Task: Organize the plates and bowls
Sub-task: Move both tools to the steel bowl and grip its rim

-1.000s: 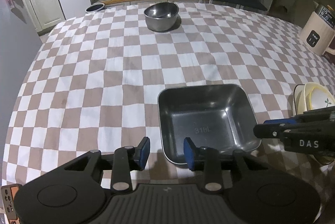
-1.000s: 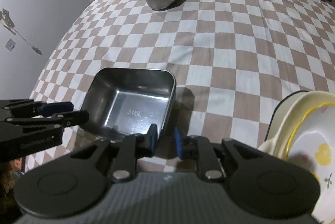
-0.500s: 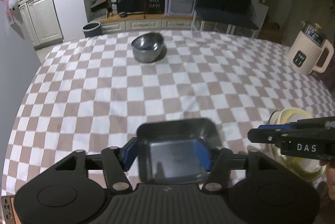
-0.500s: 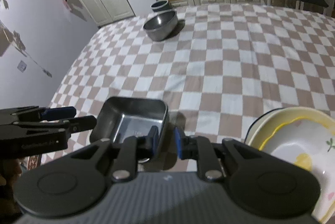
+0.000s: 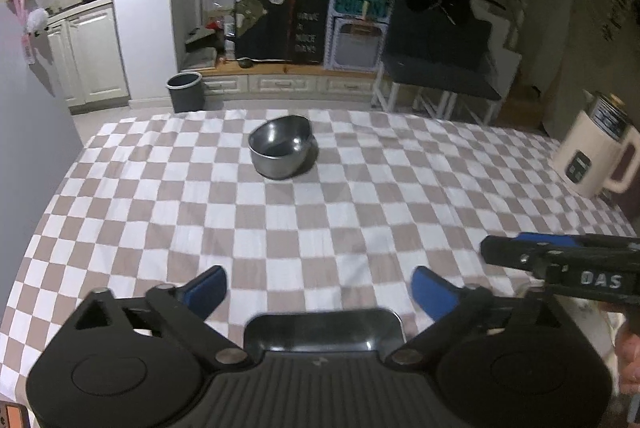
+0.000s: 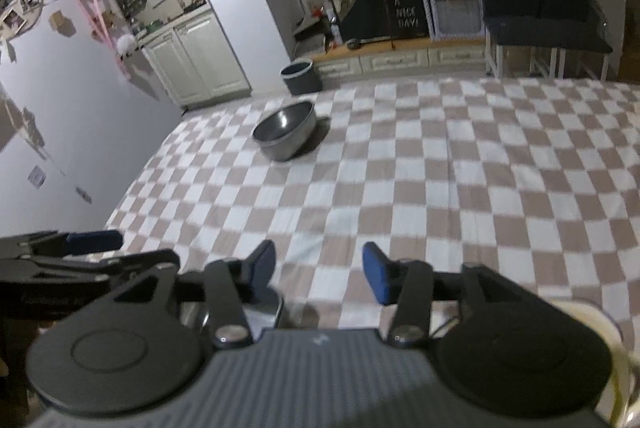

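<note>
Worktop (image 5: 280, 228) under a brown-and-white checked cloth; we count two metal vessels on it. One round steel bowl (image 5: 280, 151) stands upright toward the far edge, alone, well apart from both claws. One square steel tray (image 5: 320, 332) sits at the near edge, just below the left claw (image 5: 320, 288); only its far rim and part of its inside show above the claw body. We note the left claw's two blue pads spread wide and opening, with bare cloth between them and the tray rim lower down, untouched by either pad. Right claw (image 6: 320, 272): two blue pads at a middling gap, opening, nothing between them but cloth. In the right wrist view a corner of the same tray shows under that claw's left finger (image 6: 262, 264). At that view's right edge we see a cream rim of crockery (image 6: 612, 344); how many pieces are stacked there we cannot tell. One cream kettle (image 5: 596, 155) stands at the worktop's far right. One dark bin (image 5: 186, 91) on the floor beyond.
</note>
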